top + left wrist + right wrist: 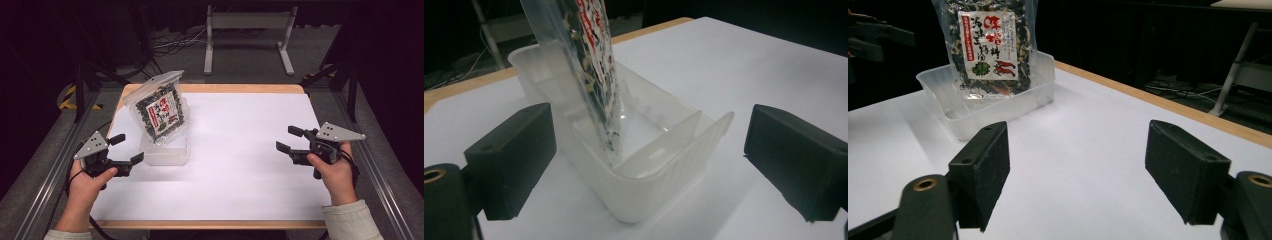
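A clear plastic bag (161,108) of dark dried food with a red and white label stands upright in a translucent plastic tub (165,156) at the table's left. The bag (584,60) leans in the tub (664,175), which has inner dividers. My left gripper (126,149) is open just left of the tub, jaws wide apart, nothing between them. My right gripper (290,139) is open at the table's right side, far from the tub (963,117) and bag (988,45), holding nothing.
A white sheet (235,155) covers the wooden table (210,224). Metal rails (45,175) run along both sides. A grey stand (247,35) and cables lie on the floor beyond the far edge.
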Tool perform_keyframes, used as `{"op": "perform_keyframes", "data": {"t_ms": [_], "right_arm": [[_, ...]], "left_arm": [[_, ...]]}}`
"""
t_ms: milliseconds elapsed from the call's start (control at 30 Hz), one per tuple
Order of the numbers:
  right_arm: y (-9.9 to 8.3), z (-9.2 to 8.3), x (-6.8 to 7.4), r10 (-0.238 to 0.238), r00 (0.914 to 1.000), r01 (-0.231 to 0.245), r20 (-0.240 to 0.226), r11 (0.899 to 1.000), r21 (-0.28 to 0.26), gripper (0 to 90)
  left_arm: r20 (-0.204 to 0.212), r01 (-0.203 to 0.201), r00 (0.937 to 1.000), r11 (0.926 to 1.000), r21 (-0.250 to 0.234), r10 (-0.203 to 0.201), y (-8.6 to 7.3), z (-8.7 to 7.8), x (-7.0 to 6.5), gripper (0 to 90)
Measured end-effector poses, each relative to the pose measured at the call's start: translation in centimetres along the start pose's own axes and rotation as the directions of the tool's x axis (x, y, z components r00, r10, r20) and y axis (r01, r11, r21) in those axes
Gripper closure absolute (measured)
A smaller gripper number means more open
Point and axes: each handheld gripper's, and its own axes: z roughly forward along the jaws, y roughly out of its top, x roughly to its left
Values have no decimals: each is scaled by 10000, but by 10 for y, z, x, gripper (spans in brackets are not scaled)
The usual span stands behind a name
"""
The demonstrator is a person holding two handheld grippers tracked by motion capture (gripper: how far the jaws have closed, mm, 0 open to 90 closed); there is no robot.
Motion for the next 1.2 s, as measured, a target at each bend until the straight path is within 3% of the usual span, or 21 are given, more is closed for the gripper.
{"op": "perform_keyframes", "data": {"t_ms": [233,633,800,1200], "right_arm": [[-13,-5,-2,137,9998,-141,176,9996,246,269],[-48,-9,-10,358,9978,-414,555,9937,1046,265],[-62,-9,-13,488,9966,-571,670,9899,1296,263],[-85,-5,-14,584,9935,-749,980,9818,1746,257]], "left_arm": [[145,481,9987,9986,219,-485,-22,2,1,70],[390,323,9986,9938,1066,-366,-47,20,-9,66],[443,470,9976,9909,1261,-530,-53,24,-9,64],[441,502,9975,9937,1003,-548,-55,24,-8,62]]}}
